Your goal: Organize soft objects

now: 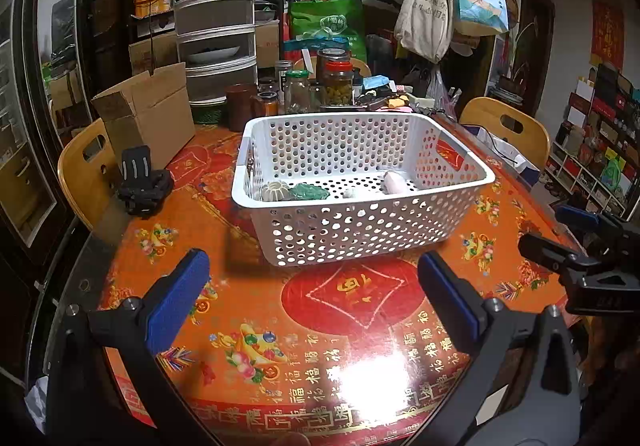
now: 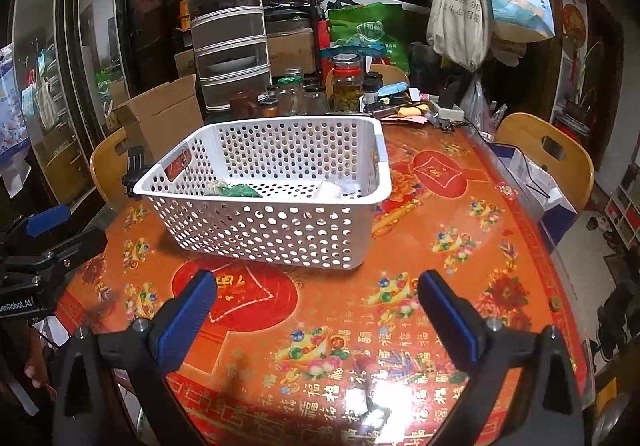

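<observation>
Two grippers, the left gripper [image 1: 312, 298] and the right gripper [image 2: 318, 310], are held spread wide and empty just short of the white basket [image 1: 372, 230]. Its long axis is seen slanting across the table [image 1: 256, 310]. Inside it, small soft objects [image 1: 308, 192] are scattered along the near wall
</observation>
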A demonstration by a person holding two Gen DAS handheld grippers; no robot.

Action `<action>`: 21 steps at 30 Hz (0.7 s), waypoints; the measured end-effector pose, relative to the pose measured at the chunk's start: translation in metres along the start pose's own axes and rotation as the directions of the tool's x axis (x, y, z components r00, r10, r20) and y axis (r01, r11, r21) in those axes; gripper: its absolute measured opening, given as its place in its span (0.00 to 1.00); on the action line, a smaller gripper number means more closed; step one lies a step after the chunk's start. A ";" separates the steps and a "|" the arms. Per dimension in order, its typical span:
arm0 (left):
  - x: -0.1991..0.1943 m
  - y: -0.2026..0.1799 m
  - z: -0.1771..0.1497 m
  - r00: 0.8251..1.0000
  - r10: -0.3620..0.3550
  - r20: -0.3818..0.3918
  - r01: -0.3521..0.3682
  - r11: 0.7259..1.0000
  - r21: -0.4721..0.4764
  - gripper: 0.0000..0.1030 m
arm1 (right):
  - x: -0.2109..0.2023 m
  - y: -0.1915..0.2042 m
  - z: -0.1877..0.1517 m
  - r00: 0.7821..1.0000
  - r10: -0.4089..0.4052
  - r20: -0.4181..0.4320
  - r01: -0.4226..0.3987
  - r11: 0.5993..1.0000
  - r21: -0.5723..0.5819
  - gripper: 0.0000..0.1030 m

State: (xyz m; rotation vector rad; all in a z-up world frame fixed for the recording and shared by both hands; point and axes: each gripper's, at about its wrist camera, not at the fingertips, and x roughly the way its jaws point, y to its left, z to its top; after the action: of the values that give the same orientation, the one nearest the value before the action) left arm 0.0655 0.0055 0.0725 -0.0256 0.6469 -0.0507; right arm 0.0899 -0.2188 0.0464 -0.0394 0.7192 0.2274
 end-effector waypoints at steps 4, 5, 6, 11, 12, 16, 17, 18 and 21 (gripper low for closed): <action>0.000 0.000 0.000 1.000 0.000 0.000 0.000 1.000 0.001 1.00 | -0.001 -0.001 0.000 1.000 0.000 -0.001 0.000 1.000 0.003 0.97; 0.000 0.000 0.000 1.000 -0.001 0.000 0.001 1.000 0.001 1.00 | 0.000 -0.002 0.000 1.000 0.000 -0.001 0.000 1.000 0.003 0.97; 0.000 0.000 0.000 1.000 -0.001 0.000 0.001 1.000 0.000 1.00 | 0.000 -0.002 0.000 1.000 0.000 -0.002 0.000 1.000 0.002 0.97; 0.000 -0.001 -0.001 1.000 -0.002 -0.002 0.002 1.000 0.002 1.00 | -0.001 -0.002 -0.001 1.000 0.001 -0.002 -0.001 1.000 0.003 0.97; 0.000 -0.002 -0.001 1.000 -0.003 -0.002 0.003 1.000 0.003 1.00 | -0.001 -0.001 -0.001 1.000 0.001 -0.002 -0.001 1.000 0.003 0.97; -0.001 -0.002 -0.001 1.000 -0.004 -0.002 0.004 1.000 0.002 1.00 | -0.002 -0.001 -0.001 1.000 0.004 -0.001 -0.004 1.000 0.004 0.97; -0.001 -0.002 -0.001 1.000 -0.004 -0.002 0.004 1.000 0.002 1.00 | -0.002 -0.001 -0.002 1.000 0.005 -0.001 -0.005 1.000 0.004 0.97; -0.001 -0.003 -0.001 1.000 -0.005 -0.002 0.005 1.000 0.003 1.00 | -0.002 -0.001 -0.001 1.000 0.004 -0.001 -0.004 1.000 0.003 0.97; -0.001 -0.003 -0.001 1.000 -0.006 -0.002 0.006 1.000 0.003 1.00 | -0.002 -0.001 -0.002 1.000 0.004 -0.001 -0.004 1.000 0.004 0.97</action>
State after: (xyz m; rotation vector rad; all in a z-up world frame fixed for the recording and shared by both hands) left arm 0.0638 0.0021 0.0720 -0.0249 0.6491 -0.0573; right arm 0.0876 -0.2203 0.0465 -0.0341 0.7212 0.2297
